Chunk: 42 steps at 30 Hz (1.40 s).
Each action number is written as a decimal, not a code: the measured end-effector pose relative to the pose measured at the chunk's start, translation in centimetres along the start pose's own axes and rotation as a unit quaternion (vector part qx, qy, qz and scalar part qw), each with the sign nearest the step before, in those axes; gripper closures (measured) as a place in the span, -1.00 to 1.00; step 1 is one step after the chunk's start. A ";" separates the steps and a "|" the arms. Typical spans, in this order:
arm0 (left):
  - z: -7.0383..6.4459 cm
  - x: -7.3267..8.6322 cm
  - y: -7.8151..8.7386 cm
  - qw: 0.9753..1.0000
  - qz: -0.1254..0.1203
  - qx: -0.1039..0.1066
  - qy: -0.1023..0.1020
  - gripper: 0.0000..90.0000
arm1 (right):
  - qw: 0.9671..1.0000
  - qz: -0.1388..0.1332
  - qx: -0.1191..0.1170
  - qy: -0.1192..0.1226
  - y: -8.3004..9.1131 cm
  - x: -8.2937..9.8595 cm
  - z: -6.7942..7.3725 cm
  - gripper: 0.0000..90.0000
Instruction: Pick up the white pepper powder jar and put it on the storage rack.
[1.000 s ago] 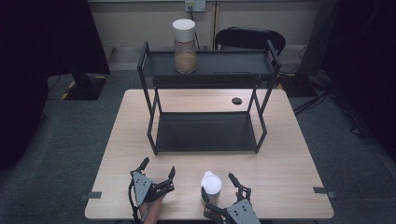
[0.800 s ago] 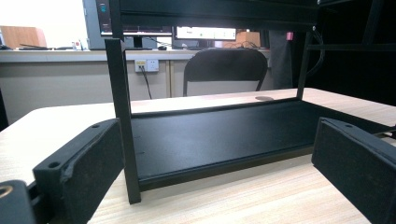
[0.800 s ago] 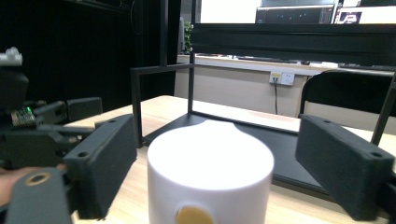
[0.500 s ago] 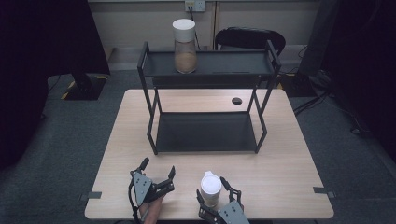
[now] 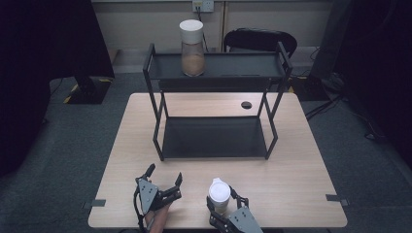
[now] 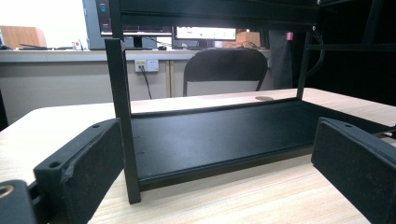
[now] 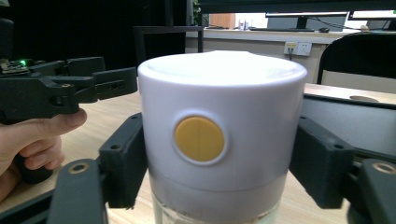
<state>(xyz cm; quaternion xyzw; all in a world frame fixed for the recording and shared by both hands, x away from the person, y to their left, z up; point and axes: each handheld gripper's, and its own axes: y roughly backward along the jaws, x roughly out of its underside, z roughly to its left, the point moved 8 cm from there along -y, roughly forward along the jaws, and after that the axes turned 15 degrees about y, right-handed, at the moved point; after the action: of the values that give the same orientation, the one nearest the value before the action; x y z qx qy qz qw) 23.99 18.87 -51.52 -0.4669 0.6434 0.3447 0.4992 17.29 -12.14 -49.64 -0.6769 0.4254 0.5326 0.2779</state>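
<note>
A clear jar with a white lid (image 5: 219, 190) stands near the table's front edge. My right gripper (image 5: 222, 200) is shut on it, one jaw pressed to each side of the lid. In the right gripper view the lid (image 7: 219, 93) sits between the jaws and carries a round yellow button (image 7: 199, 138). My left gripper (image 5: 165, 172) is open a little to the jar's left, with nothing between its jaws. In the left gripper view my left gripper (image 6: 217, 154) faces the lower shelf (image 6: 224, 130) of a black two-tier rack (image 5: 214, 138).
A second white-lidded jar (image 5: 192, 41) with brown contents stands on the rack's top shelf, towards its left end. A dark round cable hole (image 5: 246, 105) lies in the table behind the rack. A black chair (image 5: 260, 40) stands beyond the table.
The right gripper's jaws stood wide apart by the jar a second ago; they have moved in around the lid and shut on it. The left gripper has not moved.
</note>
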 end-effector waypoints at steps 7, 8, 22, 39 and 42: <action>0.0 0.0 0.0 1.000 0.000 0.000 0.000 -0.95 | 1.000 -0.005 -0.004 0.001 0.0 0.3 0.0 -0.33; 0.0 0.0 0.0 1.000 0.000 0.000 0.000 -0.95 | 1.000 -0.005 -0.004 0.001 0.0 0.2 0.0 -0.32; 0.0 0.0 0.0 1.000 0.000 0.000 0.000 -0.94 | 1.000 0.000 -0.005 -0.003 0.1 -0.2 -0.4 -0.32; 0.0 0.0 0.0 1.000 0.000 0.000 0.000 -0.94 | 1.000 -0.016 -0.006 -0.005 0.2 -1.2 -1.3 -0.32; 0.0 0.0 0.0 1.000 0.000 0.000 0.000 -0.94 | 1.000 -0.018 -0.010 -0.002 0.1 -1.7 -1.4 -0.32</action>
<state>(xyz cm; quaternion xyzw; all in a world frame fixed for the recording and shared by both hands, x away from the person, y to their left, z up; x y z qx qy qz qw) 23.99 18.87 -51.52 -0.4669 0.6433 0.3448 0.4992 17.76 -12.92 -47.62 -0.6864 0.4070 0.5330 0.2812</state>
